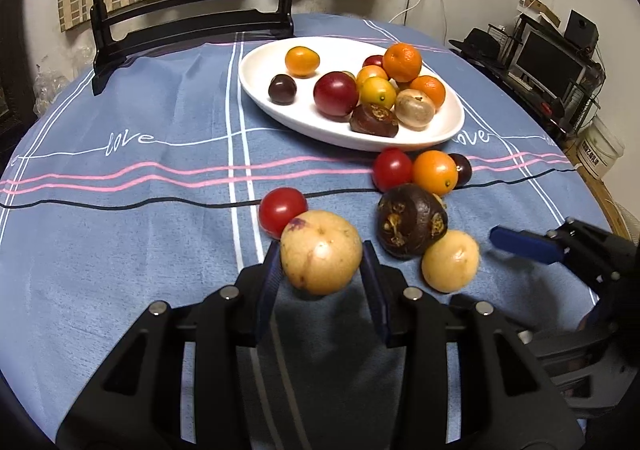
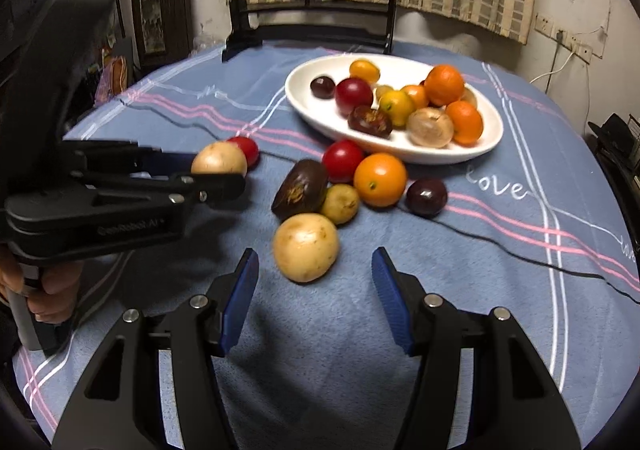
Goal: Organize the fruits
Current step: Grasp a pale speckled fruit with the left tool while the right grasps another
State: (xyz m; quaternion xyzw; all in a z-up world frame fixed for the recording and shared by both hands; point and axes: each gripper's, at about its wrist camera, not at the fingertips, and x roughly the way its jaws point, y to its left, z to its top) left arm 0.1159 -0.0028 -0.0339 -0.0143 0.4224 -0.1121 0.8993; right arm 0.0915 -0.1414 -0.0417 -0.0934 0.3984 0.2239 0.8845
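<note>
Left fingers (image 1: 322, 256) clamp a firm, round potato (image 1: 321, 252) across its middle; smooth, may roll. Right fingers (image 2: 316, 290) open, near another potato (image 2: 306, 248).

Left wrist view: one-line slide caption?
Left gripper shut on yellow fruit; white plate beyond.

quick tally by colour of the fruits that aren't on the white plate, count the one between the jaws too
red fruits: 2
orange fruit: 1
dark purple fruit: 1
dark brown fruit: 1
pale yellow fruits: 3
total: 8
</note>
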